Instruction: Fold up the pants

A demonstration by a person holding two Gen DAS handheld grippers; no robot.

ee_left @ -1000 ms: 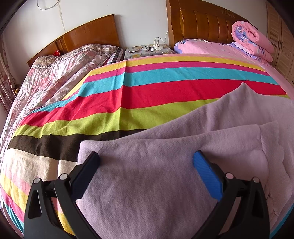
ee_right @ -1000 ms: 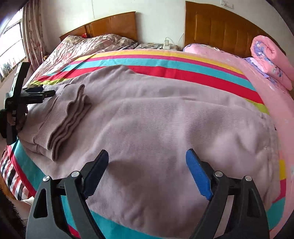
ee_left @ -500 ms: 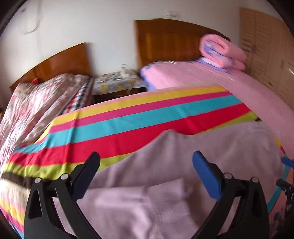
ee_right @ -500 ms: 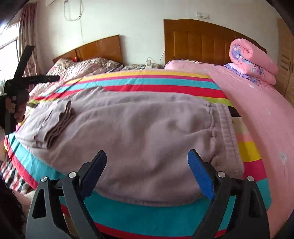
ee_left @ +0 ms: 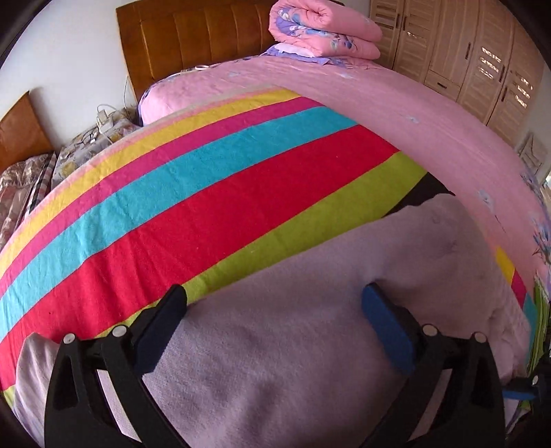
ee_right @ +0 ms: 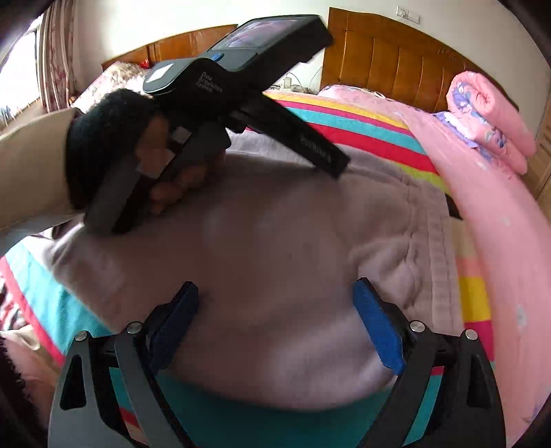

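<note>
The lilac-grey pants (ee_left: 310,327) lie folded on the striped blanket (ee_left: 206,193); they also show in the right wrist view (ee_right: 275,248), with the gathered waistband (ee_right: 427,241) at the right. My left gripper (ee_left: 272,324) is open and empty, low over the pants. In the right wrist view its black body (ee_right: 241,86) is held in a hand above the pants' far left part. My right gripper (ee_right: 275,320) is open and empty over the near edge of the pants.
A pink sheet (ee_left: 413,113) covers the bed's right side, with a rolled pink quilt (ee_left: 320,31) by the wooden headboard (ee_left: 193,38). Wardrobe doors (ee_left: 475,55) stand at the far right. A second bed (ee_right: 113,75) lies to the left.
The left gripper has swung right, across the pants, and now sits close in front of the right camera. The right gripper has moved closer over the pants. Both jaws stay open.
</note>
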